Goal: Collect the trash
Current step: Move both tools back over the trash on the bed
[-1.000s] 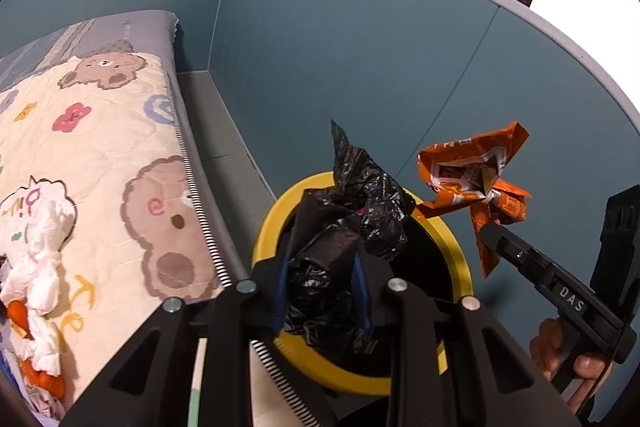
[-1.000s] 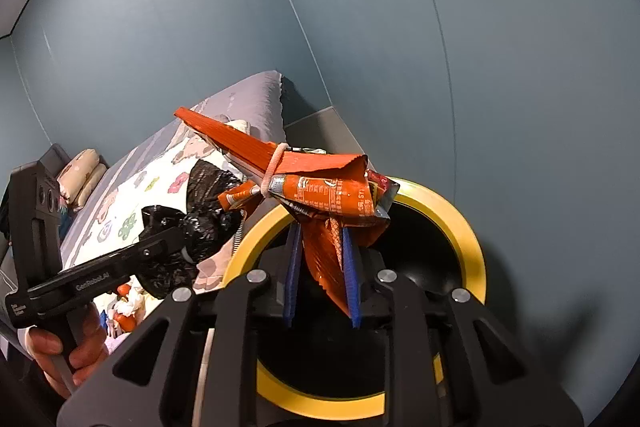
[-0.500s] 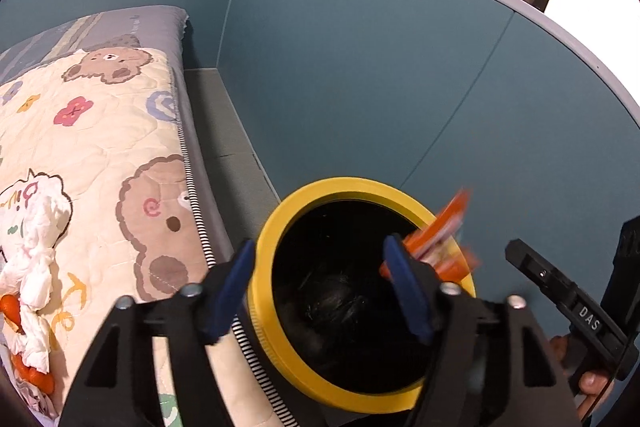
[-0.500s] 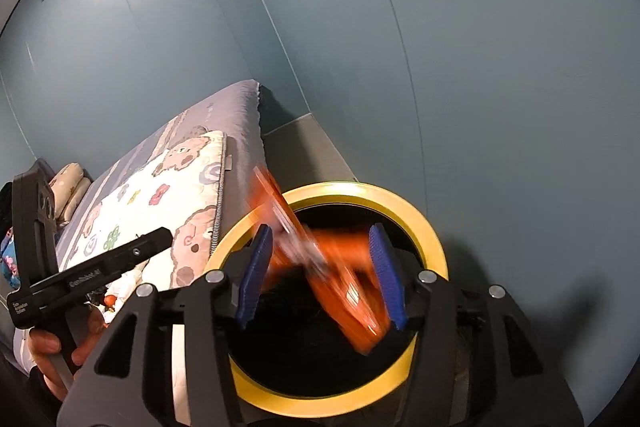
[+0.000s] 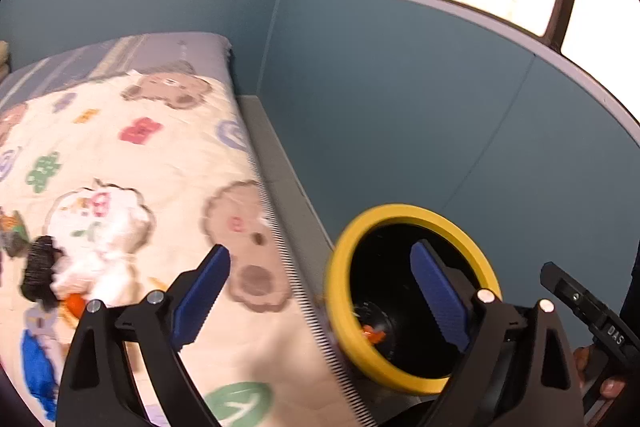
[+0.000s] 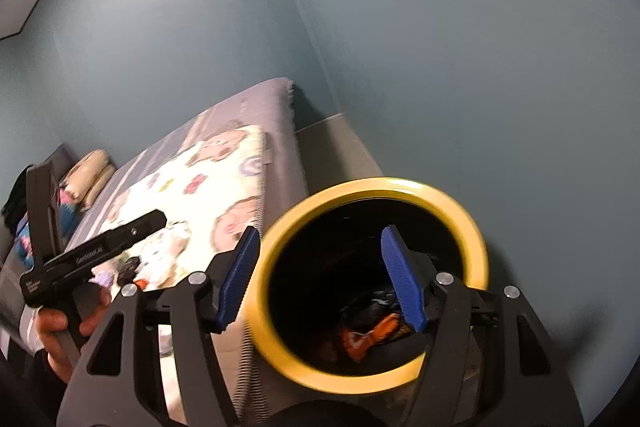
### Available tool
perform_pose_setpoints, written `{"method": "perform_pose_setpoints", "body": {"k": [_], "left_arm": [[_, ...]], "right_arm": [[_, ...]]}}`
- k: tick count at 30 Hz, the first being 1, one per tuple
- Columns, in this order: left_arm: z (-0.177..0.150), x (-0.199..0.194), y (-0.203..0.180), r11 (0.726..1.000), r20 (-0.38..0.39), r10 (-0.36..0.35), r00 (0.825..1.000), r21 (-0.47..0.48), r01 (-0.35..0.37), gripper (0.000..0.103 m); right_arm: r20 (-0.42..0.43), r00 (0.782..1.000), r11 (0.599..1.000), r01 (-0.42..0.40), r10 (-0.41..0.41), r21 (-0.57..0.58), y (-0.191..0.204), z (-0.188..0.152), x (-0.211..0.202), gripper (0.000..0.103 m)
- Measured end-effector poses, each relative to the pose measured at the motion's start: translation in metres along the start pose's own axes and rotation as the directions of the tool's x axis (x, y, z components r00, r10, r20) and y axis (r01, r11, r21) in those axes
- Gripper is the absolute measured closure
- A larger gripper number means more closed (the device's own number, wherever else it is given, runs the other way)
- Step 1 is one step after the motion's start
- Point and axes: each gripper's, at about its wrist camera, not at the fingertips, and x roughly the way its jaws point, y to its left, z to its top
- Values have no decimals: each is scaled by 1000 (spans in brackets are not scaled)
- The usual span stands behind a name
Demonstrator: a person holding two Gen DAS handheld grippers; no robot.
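**A:** Both pieces have gone since a second ago: the black bag that sat in the left gripper and the orange wrapper that sat in the right gripper now lie at the bottom of the yellow-rimmed bin, lower centre of the right wrist view.

**B:** And the jaws?

**A:** Empty on both sides. The left pair is spreading nearly as wide as it goes, the right pair is opening too, less far. Nothing sits between either set of blue pads; the bin mouth merely shows behind them.

**B:** What is left to collect?

**A:** More litter on the bear-print quilt, at the lower left of the left wrist view: a crumpled white tissue, a dark clump just beside it, a bit of orange below. It is blurred, so I cannot tell more.

**B:** How will it handle?

**A:** Light and soft, I judge. The tissue should crush flat under the pads, so pinching its thickest bunch from above seems safest; a loose edge might tear or slip out. The quilt is soft as well and could get caught if the jaws dig in.
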Motion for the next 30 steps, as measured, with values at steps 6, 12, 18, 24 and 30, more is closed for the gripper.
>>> {"method": "perform_pose_setpoints", "body": {"k": [6,12,18,24,30], "left_arm": [[0,-40,47,995,55,92,994,-38,-90,10],[-5,-79,105,978,83,193,978,-92,-185,8],[-12,-109,160,951,94,289,953,-142,-274,8],[-22,-132,222,905,79,386,919,-226,-360,8],[-34,-145,284,847,52,473,879,-300,-438,8]], "right_arm": [[-30,996,992,-91,89,-84,53,-3,2,38],[-63,981,969,-190,182,-160,110,-11,7,33],[-111,965,937,-257,237,-236,162,-24,16,29],[-180,949,904,-303,258,-300,200,-43,28,29],[-248,933,878,-336,261,-342,229,-64,44,28]]}}
